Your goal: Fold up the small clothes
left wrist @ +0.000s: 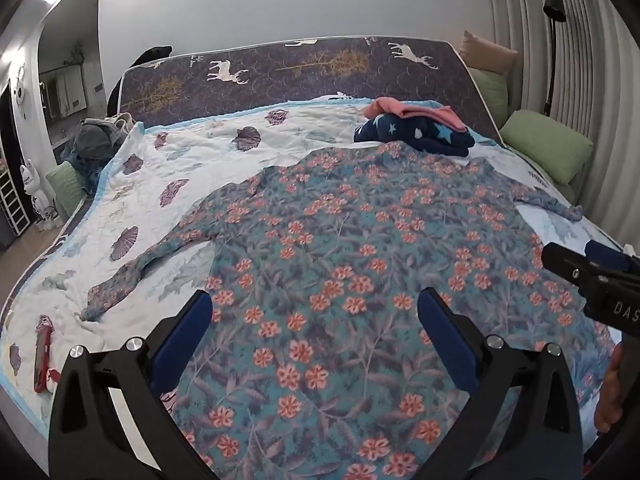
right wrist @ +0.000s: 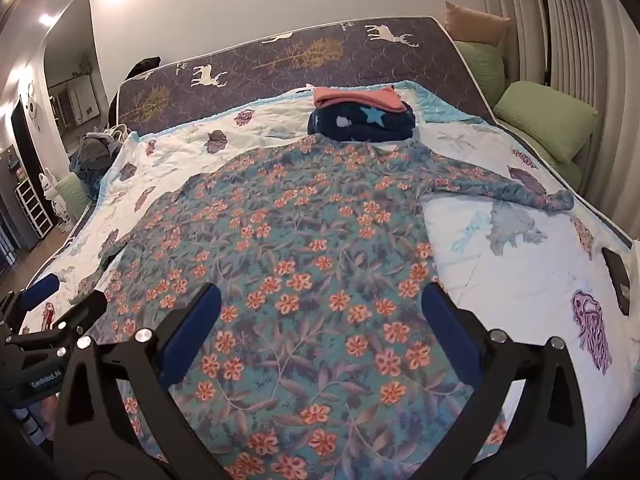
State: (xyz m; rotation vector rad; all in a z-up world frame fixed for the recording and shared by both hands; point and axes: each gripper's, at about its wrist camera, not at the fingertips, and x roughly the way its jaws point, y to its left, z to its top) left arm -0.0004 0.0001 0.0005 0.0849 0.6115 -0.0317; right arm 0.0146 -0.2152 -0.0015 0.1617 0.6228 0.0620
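Note:
A teal long-sleeved garment with orange flowers [left wrist: 360, 248] lies spread flat on the bed, sleeves out to both sides; it also shows in the right wrist view [right wrist: 312, 232]. My left gripper [left wrist: 316, 320] is open and empty above its lower left part. My right gripper [right wrist: 322, 316] is open and empty above its lower right part. The right gripper's body also shows at the right edge of the left wrist view [left wrist: 592, 280]. Behind the collar lies a folded navy star-print garment [right wrist: 364, 122] with a folded pink one [right wrist: 356, 98] on top.
The bed has a white quilt with shell prints [left wrist: 192, 152] and a dark deer-print mattress [left wrist: 280, 68] stands at its head. A red phone [left wrist: 42, 356] lies at the left edge. A dark phone [right wrist: 618, 276] lies at the right edge. Green pillows [right wrist: 548, 120] lie right.

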